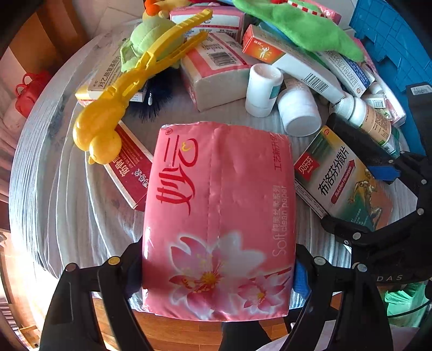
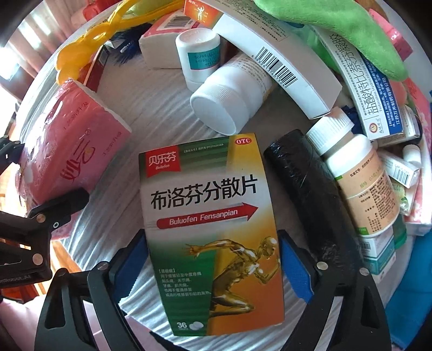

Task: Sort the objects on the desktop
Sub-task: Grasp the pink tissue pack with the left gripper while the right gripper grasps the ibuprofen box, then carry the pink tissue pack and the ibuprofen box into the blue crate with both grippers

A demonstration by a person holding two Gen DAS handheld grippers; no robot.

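A pink tissue pack (image 1: 216, 205) lies at the near edge of the round grey-wrapped table (image 1: 54, 189), its lower end past the rim. My left gripper (image 1: 217, 251) is shut on it, one pad against each long side. To its right a green-and-orange medicine box (image 2: 210, 229) lies flat on the table. My right gripper (image 2: 212, 237) points down over it, and both blue pads (image 2: 294, 264) touch the box's long edges. The right wrist view also has the tissue pack (image 2: 67, 151) at the left, held by the left gripper (image 2: 35, 178).
Behind both stands a dense pile: a yellow plastic clamp toy (image 1: 108, 118), white bottles (image 2: 224, 100), a black roll (image 2: 305, 189), a tan-labelled bottle (image 2: 361, 183), more medicine boxes (image 2: 283, 64), a white tissue pack (image 1: 216, 78) and green plush toys (image 1: 297, 24). Wooden floor (image 1: 189, 332) lies below the table edge.
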